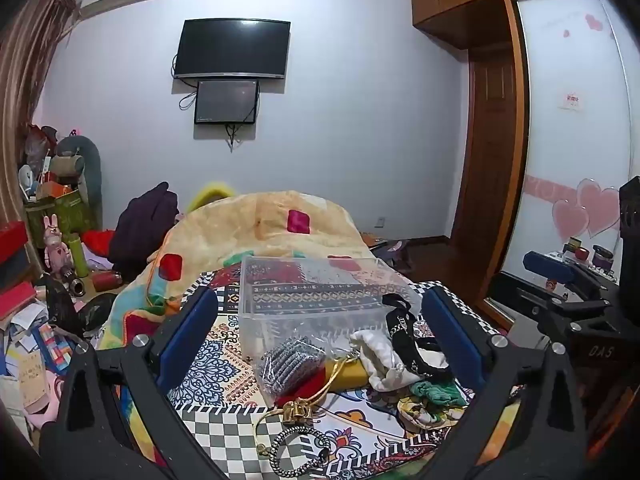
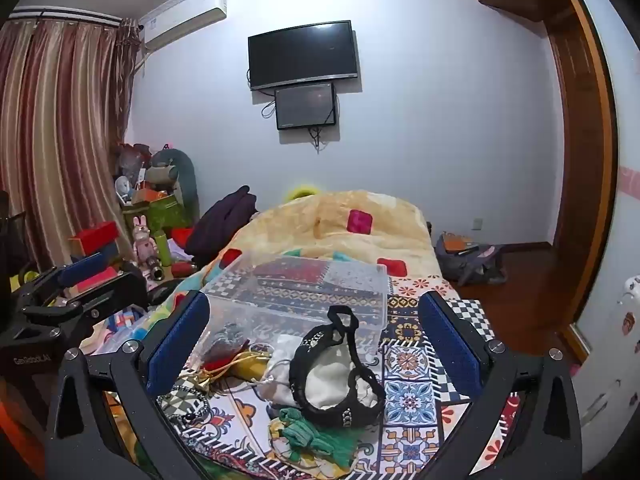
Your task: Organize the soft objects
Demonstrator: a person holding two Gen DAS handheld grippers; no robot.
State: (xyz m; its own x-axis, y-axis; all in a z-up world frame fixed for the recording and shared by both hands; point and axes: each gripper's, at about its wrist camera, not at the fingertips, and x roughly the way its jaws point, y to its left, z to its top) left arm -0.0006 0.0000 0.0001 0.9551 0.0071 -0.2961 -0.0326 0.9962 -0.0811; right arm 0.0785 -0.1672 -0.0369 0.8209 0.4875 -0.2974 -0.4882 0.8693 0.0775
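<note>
Left gripper (image 1: 320, 316), right gripper (image 2: 316, 320): jaws spread, empty.

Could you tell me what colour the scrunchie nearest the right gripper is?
Green scrunchie, clearest in the right wrist view.

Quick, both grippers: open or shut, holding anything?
Left gripper: open, holding nothing, above the pile.
Right gripper: open, holding nothing, black headband lies between its fingers.

Yellow object (image 1: 211, 195) half-hidden behind quilt (image 1: 256, 224)
</note>
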